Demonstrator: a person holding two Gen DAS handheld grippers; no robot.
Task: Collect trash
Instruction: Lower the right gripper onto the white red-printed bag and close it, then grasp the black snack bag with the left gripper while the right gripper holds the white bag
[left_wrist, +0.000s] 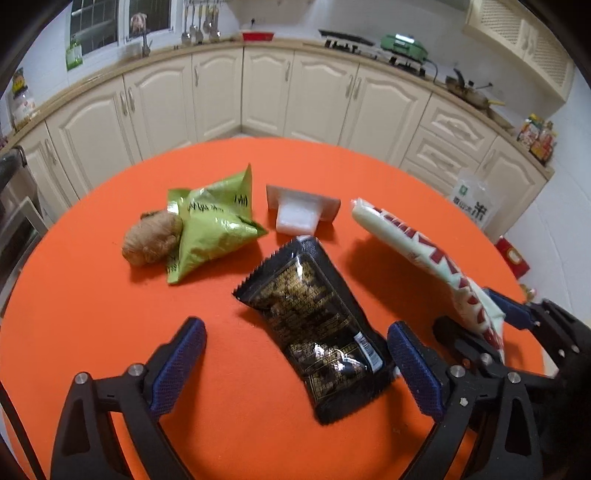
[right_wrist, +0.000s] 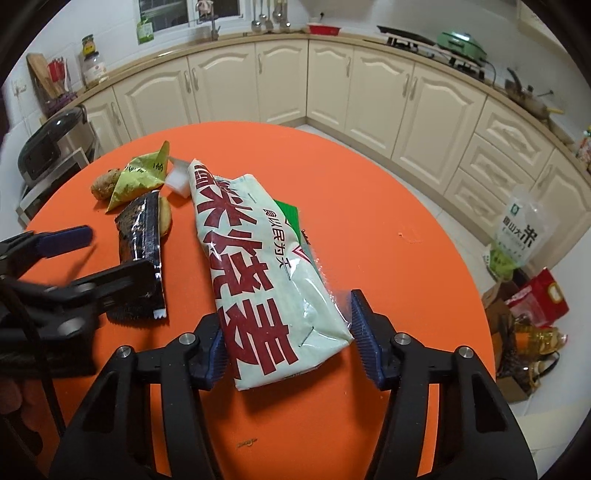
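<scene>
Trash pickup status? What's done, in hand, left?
Done: nothing visibly collected; no bin in view. In hand: right tongs clamp the white-and-red bag, its far end raised off the orange table. Left tongs stand open around the black wrapper, not yet gripping. Left: green wrapper, ginger root and white plastic piece.

Left gripper (left_wrist: 295, 360) agape — right gripper (right_wrist: 290, 341) narrower
</scene>
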